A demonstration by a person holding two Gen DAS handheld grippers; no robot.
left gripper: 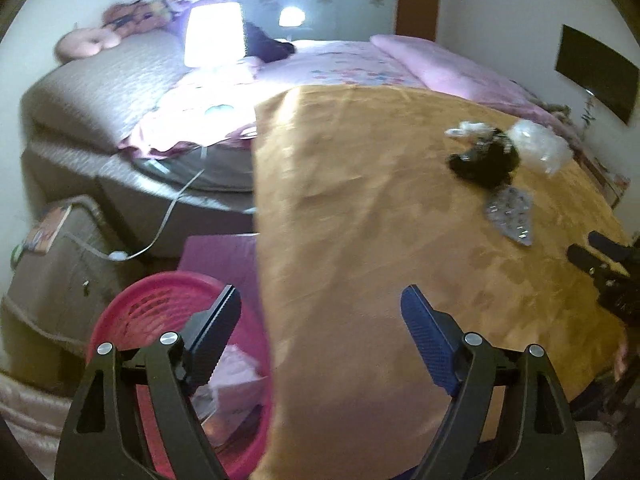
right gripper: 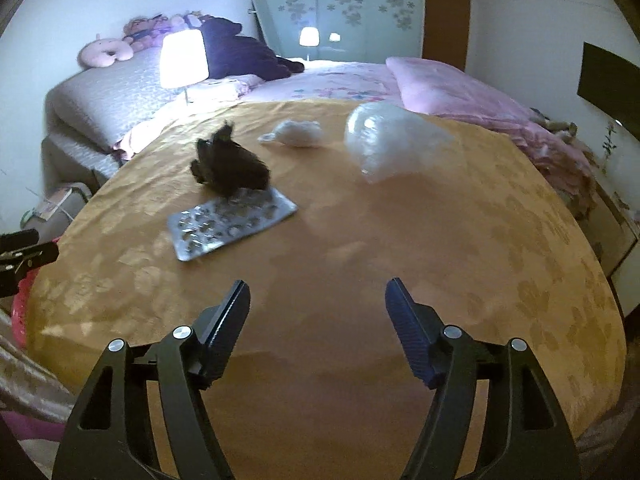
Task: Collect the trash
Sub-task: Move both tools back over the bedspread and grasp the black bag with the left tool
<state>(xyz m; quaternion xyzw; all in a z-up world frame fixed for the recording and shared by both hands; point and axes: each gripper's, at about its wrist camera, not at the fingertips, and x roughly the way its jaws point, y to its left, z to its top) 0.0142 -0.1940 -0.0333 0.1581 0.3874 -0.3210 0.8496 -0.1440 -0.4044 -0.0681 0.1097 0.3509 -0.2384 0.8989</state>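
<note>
Blister pack [right gripper: 232,224] lies mid-table beyond the right hand-held gripper [right gripper: 318,300] (both hand-held grippers gape, empty).

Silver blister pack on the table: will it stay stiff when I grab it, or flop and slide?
The blister pack lies nearly flat on the orange tablecloth, so it probably holds its shape as a thin sheet yet bends under a squeeze. Its foil looks smooth; a push would likely make it slide, not roll. One end sits against the black crumpled trash, which may shift too.
</note>
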